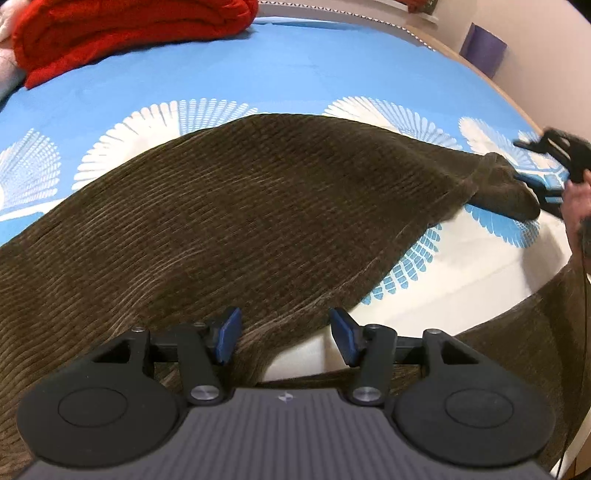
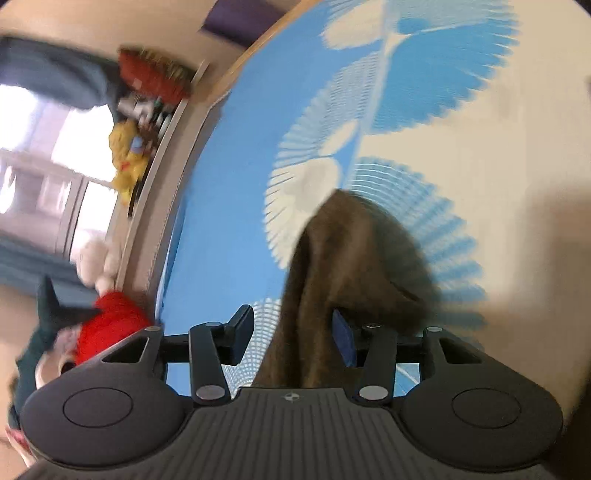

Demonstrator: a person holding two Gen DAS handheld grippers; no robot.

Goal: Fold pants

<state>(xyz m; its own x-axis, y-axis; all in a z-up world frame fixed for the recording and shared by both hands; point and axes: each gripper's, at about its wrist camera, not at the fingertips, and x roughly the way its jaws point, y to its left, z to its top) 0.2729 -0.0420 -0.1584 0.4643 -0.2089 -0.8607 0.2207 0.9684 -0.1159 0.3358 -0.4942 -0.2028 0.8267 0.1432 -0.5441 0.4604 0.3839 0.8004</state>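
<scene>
Now the brown pants (image 1: 229, 206) lie spread across the blue and white bed sheet (image 1: 295, 81), with both grippers at the cloth.

The left gripper (image 1: 284, 334) hangs over the near edge of the pants; its jaws stand about half open and the pads press on nothing. The right gripper (image 2: 291, 334) is at the far narrow end; cloth lies between its half-open jaws and against one pad, but I cannot tell if it is really pinched, because the right wrist view is blurred. I think the risk is there: if that end slips out during a pull, the leg falls back crooked. The red blanket (image 1: 122, 33) lies well apart.
</scene>
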